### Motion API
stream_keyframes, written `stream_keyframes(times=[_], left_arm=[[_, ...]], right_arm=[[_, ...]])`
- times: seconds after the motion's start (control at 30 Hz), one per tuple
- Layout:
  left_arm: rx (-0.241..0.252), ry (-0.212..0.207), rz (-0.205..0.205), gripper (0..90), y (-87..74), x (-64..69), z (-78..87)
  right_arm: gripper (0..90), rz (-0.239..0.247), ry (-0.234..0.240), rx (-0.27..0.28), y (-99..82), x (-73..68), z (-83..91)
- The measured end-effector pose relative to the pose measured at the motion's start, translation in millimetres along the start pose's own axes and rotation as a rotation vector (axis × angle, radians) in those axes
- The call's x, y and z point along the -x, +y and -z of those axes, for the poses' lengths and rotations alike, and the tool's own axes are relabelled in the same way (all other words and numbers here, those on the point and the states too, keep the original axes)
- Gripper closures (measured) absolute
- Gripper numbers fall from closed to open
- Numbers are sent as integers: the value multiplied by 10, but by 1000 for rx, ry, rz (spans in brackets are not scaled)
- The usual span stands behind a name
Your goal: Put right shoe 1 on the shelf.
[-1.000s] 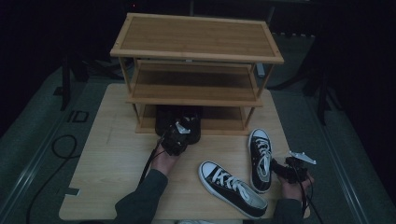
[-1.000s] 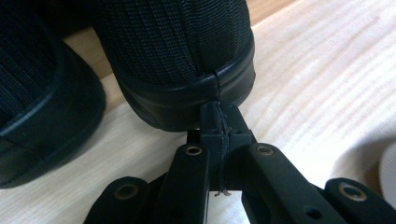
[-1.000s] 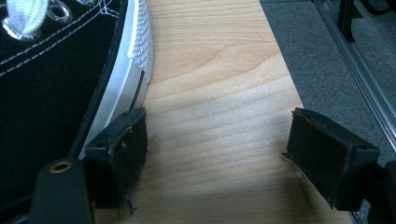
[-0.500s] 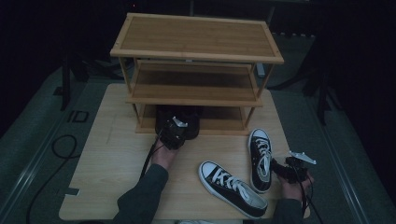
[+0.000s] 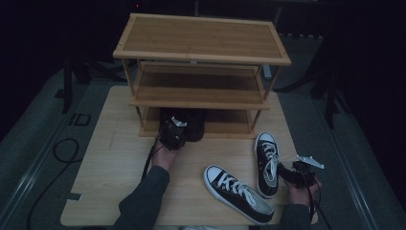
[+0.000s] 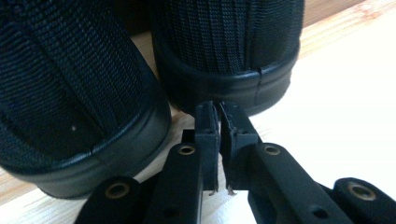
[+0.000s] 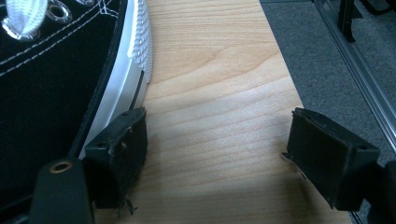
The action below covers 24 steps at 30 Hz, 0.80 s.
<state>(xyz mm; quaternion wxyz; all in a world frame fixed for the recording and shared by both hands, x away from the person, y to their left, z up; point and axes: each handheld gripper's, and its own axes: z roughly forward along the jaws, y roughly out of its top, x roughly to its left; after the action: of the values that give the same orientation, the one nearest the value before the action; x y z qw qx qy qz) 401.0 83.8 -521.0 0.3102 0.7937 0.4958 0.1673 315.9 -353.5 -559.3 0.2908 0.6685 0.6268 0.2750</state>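
A pair of black shoes (image 5: pixel 190 123) stands heels-out under the lowest shelf of the wooden rack (image 5: pixel 201 43). In the left gripper view the two heels (image 6: pixel 224 70) rise just beyond my left gripper (image 6: pixel 217 109). Its jaws have just been opening and stand a narrow gap apart with nothing between them. My left gripper (image 5: pixel 176 130) sits at those heels in the high view. Two black-and-white sneakers lie on the table, one pointing away (image 5: pixel 266 163), one lying diagonally (image 5: pixel 237 194). My right gripper (image 5: pixel 288 171) is open, its left fingertip (image 7: pixel 122 140) beside the sneaker's white sole (image 7: pixel 123 74).
The light wooden table (image 5: pixel 110 158) ends close on the right, with grey floor and a metal rail (image 7: pixel 355 60) beyond its edge. The rack's middle shelf (image 5: pixel 196 91) and top shelf are bare. A black cable (image 5: pixel 62 153) loops on the floor at the left.
My left hand has moved a little forward toward the rack, and the black shoes sit slightly farther under the lowest shelf. The right hand and both sneakers have stayed put.
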Motion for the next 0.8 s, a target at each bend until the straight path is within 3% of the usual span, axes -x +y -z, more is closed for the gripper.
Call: stream_keyframes(times=[0.23, 0.33, 0.8], left_arm=[[43, -48, -14, 721, -167, -55, 157], [40, -47, -21, 681, -269, -109, 200], [59, -65, -33, 615, -553, -213, 227]], right_arm=[[198, 0, 0, 0, 0, 0, 0], [198, 0, 0, 0, 0, 0, 0], [198, 5, 2, 1, 1, 4, -2]])
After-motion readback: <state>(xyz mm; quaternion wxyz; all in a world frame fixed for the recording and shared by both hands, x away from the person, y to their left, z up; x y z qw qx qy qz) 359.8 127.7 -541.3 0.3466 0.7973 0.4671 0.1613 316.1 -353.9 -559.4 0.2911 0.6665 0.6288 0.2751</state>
